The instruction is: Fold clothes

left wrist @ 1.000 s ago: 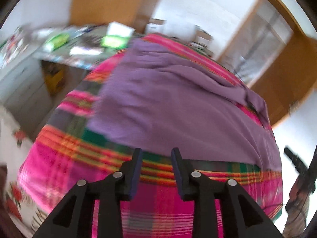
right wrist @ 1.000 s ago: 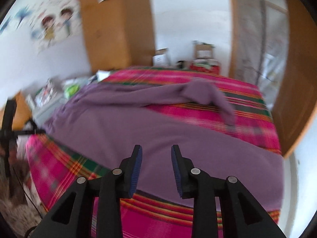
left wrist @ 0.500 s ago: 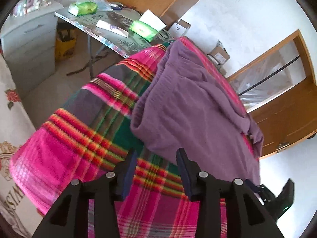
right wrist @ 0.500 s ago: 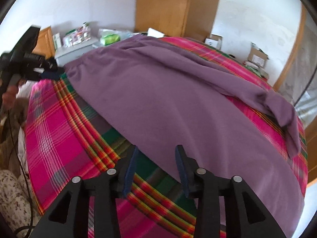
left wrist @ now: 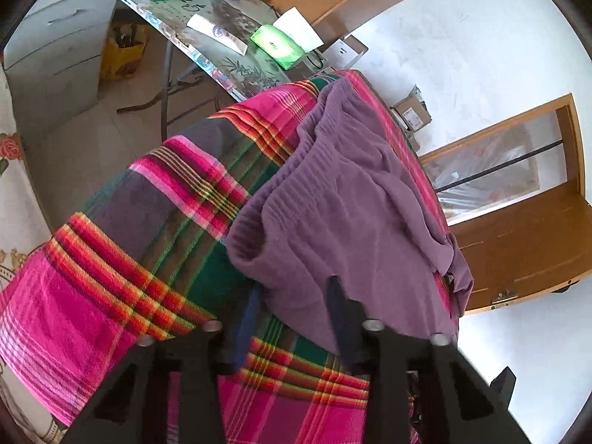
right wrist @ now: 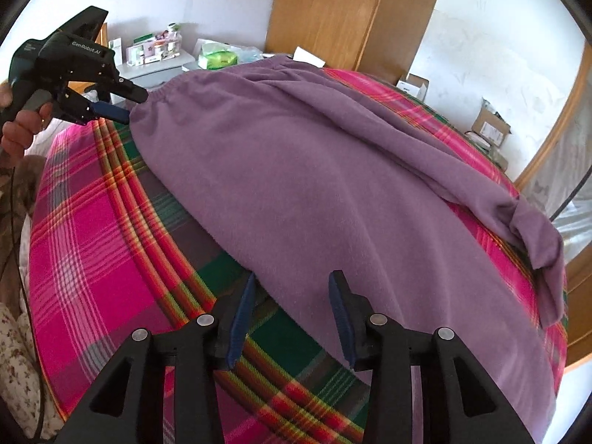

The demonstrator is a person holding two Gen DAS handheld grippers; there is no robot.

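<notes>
A purple garment lies spread on a bed covered by a pink, green and orange plaid blanket. Its ribbed waistband corner reaches between the fingers of my left gripper, whose jaws are closing around the cloth with a gap still showing. In the right wrist view a hand holds the left gripper at that same corner. My right gripper stands open low over the garment's near edge, with cloth between its fingers. A bunched end of the garment lies at the far right.
A folding table with green packets and papers stands beside the bed. A white drawer cabinet is left of it. A wooden wardrobe, cardboard boxes and a wooden door line the walls.
Both grippers have rolled and come down closer to the garment. The left one now has the waistband corner between narrower jaws. The right one has moved to the near edge.
</notes>
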